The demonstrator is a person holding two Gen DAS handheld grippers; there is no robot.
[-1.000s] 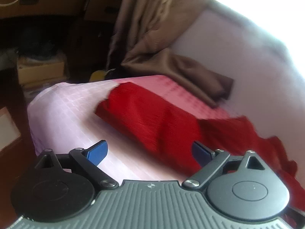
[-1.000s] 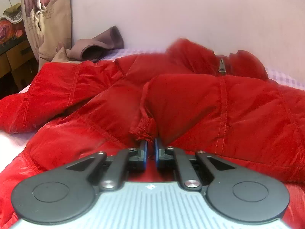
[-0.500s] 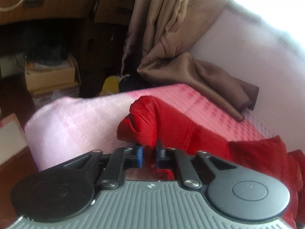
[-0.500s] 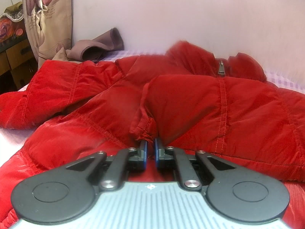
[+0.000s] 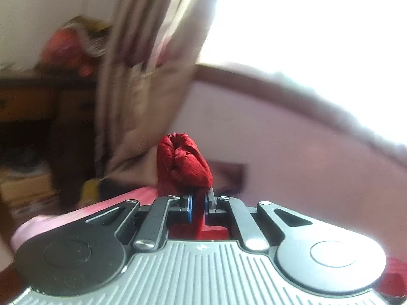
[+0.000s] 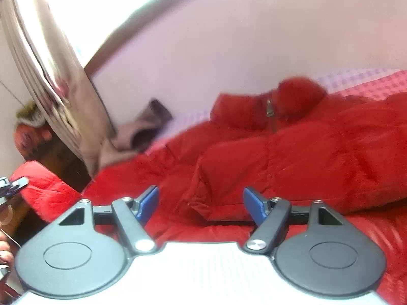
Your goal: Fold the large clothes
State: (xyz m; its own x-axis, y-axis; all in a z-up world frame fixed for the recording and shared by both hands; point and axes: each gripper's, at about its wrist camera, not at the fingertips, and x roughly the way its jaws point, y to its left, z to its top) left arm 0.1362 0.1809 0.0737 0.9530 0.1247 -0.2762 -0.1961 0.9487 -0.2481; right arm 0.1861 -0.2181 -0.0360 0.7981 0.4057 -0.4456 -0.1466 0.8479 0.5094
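Note:
A red padded jacket [image 6: 292, 162] lies spread on the pink checked bed [image 6: 368, 81], its zipper collar at the far side. My left gripper [image 5: 198, 203] is shut on the bunched end of a red sleeve [image 5: 183, 162], held up above the bed. That sleeve and part of the left gripper show at the left edge of the right wrist view [image 6: 38, 190]. My right gripper [image 6: 201, 203] is open just above a folded sleeve cuff, with the blue pads on either side and nothing held.
A beige curtain [image 5: 142, 81] hangs at the left, with a brown cloth [image 6: 147, 127] lying on the bed by the pale wall [image 6: 229, 50]. Dark wooden furniture and boxes [image 5: 28, 183] stand beyond the bed's left edge. A bright window [image 5: 318, 25] is above.
My left gripper closed on the sleeve end and lifted it up off the bed. My right gripper opened, released the cuff it held, and both views tilted upward.

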